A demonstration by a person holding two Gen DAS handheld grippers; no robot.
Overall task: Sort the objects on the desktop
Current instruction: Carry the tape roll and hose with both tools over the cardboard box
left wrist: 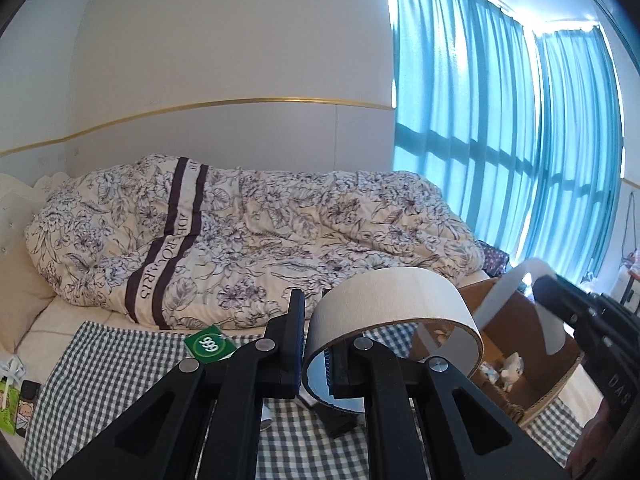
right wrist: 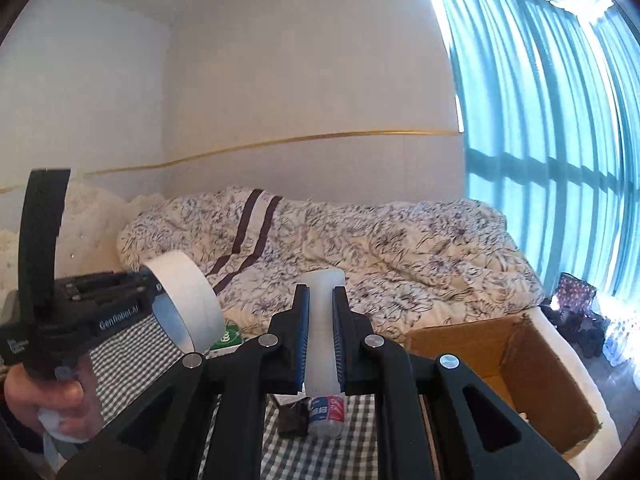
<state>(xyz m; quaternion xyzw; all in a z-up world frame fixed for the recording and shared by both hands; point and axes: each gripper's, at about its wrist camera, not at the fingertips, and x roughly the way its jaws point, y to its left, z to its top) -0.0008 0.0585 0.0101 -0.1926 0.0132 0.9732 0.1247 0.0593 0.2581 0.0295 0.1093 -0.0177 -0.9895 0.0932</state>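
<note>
My left gripper (left wrist: 317, 346) is shut on the wall of a wide white tape roll (left wrist: 384, 300), held up above the checked cloth (left wrist: 120, 364). The right wrist view shows the same tape roll (right wrist: 188, 300) at the tip of the left gripper (right wrist: 152, 286), with a hand (right wrist: 48, 400) on its handle. My right gripper (right wrist: 320, 336) is shut on a white bottle (right wrist: 322, 304) with a red and blue label, held lengthwise between the pads. In the left wrist view the right gripper (left wrist: 540, 292) and bottle (left wrist: 504, 296) hang over the cardboard box (left wrist: 560, 376).
The open cardboard box (right wrist: 520, 364) sits on the bed at the right with small items inside. A green "999" box (left wrist: 210, 346) and a black object (right wrist: 292, 416) lie on the cloth. A green carton (left wrist: 10, 404) is at the left. A floral quilt (left wrist: 240, 240) lies behind.
</note>
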